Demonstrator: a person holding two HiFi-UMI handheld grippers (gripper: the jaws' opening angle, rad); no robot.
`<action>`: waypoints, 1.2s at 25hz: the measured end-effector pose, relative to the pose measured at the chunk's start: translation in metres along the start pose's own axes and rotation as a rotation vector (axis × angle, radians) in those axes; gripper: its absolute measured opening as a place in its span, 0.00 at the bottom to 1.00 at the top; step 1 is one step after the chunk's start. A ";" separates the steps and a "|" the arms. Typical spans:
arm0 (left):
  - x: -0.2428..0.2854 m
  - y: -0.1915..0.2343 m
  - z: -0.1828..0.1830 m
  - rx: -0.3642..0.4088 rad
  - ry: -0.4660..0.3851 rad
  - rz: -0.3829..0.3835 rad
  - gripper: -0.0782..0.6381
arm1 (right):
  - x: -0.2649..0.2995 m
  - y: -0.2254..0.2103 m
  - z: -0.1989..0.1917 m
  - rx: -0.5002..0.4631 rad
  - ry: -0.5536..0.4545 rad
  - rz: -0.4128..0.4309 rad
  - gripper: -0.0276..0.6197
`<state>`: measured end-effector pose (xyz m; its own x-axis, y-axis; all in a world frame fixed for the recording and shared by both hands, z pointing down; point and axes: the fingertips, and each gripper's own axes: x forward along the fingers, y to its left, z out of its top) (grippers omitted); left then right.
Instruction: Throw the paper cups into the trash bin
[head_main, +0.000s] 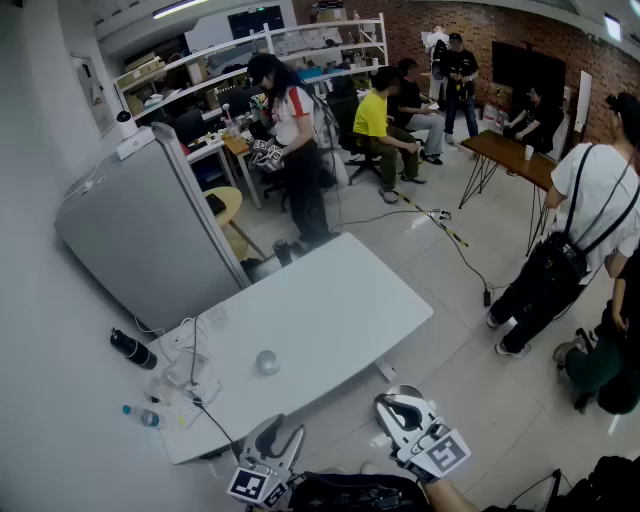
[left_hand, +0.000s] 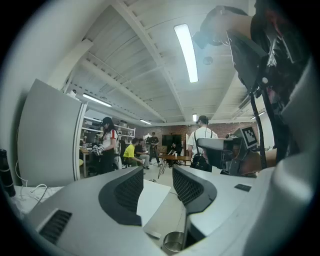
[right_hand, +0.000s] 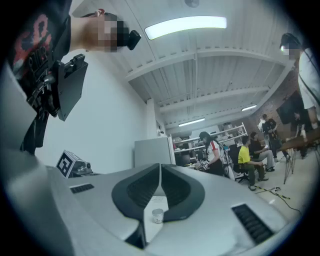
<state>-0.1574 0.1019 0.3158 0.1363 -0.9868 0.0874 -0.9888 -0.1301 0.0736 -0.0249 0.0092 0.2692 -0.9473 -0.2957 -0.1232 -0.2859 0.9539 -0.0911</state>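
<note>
Cup (head_main: 267, 362) sat untouched on the counter (head_main: 340, 300). Your left gripper (head_main: 283, 438) held its fingers apart and empty, while your right gripper (head_main: 397, 408) had them shut on nothing. Reaching for the cup looked like your next move.

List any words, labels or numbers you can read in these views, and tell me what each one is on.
No text can be read in any view.
Marker cubes: black-and-white square patterns only, no letters.
Black shirt: red print, too blurred to read.
Clear bottle on the table: label too small to read.
Paper cup: any print is too small to tell.
</note>
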 end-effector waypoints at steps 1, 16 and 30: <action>-0.001 0.002 0.001 0.000 -0.003 0.003 0.36 | 0.003 0.002 0.001 0.000 -0.004 0.007 0.07; -0.015 0.027 -0.016 -0.045 0.008 0.085 0.31 | 0.026 0.018 -0.021 0.021 0.051 0.049 0.05; -0.043 0.050 -0.019 -0.089 0.036 0.206 0.29 | 0.069 0.042 -0.039 0.163 0.103 0.193 0.05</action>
<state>-0.2114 0.1393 0.3344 -0.0638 -0.9874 0.1449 -0.9869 0.0840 0.1378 -0.1080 0.0309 0.2949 -0.9941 -0.0945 -0.0536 -0.0795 0.9689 -0.2341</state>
